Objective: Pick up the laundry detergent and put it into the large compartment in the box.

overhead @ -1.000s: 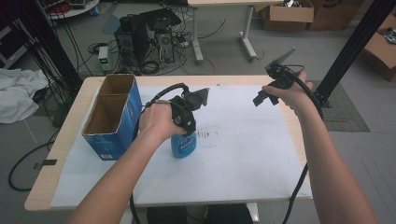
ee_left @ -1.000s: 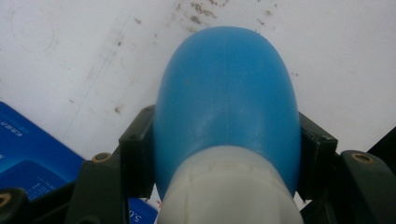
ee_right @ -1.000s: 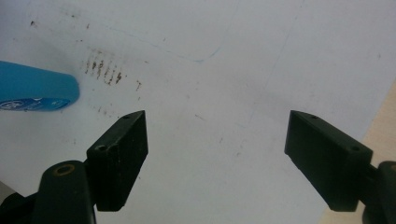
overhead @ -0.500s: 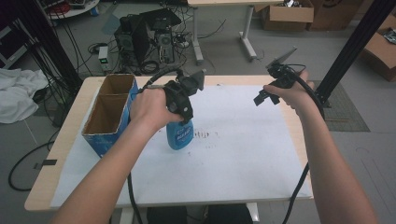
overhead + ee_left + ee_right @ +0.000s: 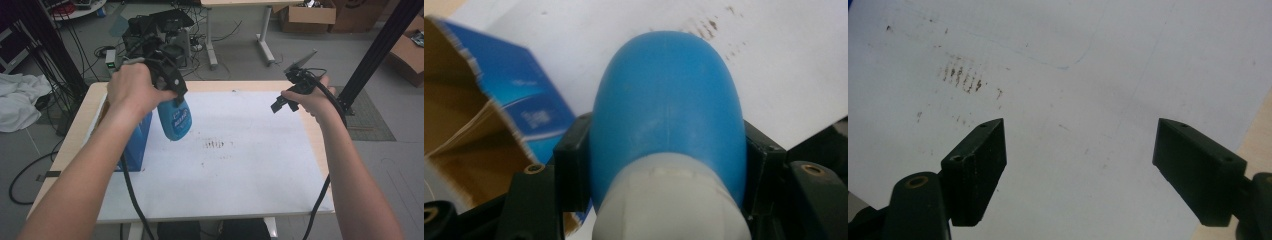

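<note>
We hold the blue bottle in the left gripper, with the two black jaws pressed against its sides just above the white cap, so in the left gripper view the rounded bottom of the bottle points away from the camera and the cap is toward us. In the high view the bottle hangs in the air over the white sheet that covers the table, just beside the open blue carton at the left edge. We think this grip near the cap was chosen because it lets the bottle go down into the carton bottom first, but this is only our judgement. The right gripper is raised over the far right part of the sheet with its jaws wide apart and nothing between them; probably it waits there to stay out of the way. Compared with half a second ago, the left hand is higher and nearer to the camera, and the bottle is lifted further from the sheet. The right gripper is in about the same place.
</note>
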A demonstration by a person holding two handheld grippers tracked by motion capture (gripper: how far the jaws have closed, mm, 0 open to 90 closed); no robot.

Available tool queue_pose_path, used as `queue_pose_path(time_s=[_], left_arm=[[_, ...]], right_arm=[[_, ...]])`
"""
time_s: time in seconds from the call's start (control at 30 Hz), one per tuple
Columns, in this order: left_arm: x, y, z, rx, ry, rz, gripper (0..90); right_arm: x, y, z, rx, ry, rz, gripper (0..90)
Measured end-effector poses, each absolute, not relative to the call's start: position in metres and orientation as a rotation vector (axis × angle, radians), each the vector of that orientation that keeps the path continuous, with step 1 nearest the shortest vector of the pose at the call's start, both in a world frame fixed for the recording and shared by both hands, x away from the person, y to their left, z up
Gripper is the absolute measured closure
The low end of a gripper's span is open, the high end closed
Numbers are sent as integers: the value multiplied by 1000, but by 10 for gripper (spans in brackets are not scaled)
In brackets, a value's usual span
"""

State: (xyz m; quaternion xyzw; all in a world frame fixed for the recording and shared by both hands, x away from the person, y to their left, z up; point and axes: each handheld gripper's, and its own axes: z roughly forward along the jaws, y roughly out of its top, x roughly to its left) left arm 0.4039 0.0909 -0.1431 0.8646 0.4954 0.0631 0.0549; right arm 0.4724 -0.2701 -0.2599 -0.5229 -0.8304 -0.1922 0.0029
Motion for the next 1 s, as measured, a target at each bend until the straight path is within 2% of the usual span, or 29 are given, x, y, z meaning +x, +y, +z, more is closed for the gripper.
queue_pose_path(time_s=[0.23,0.27,0.5,0.83,1.0], left_arm=[[407,125,-122,2516,1667,227,385],[407,138,-118,2446,1744,258,385],[407,183,-103,2299,1932,276,385],[404,224,-101,2160,2143,325,386],[404,237,-105,2117,2181,316,385]], right_arm=[[473,-271,-259,-1648,-2603,-601,217],[472,-271,-259,-1644,-2606,-603,217],[473,-272,-259,-1644,-2598,-608,216],[473,-274,-259,-1643,-2593,-614,216],[473,-274,-259,-1638,-2592,-619,216]])
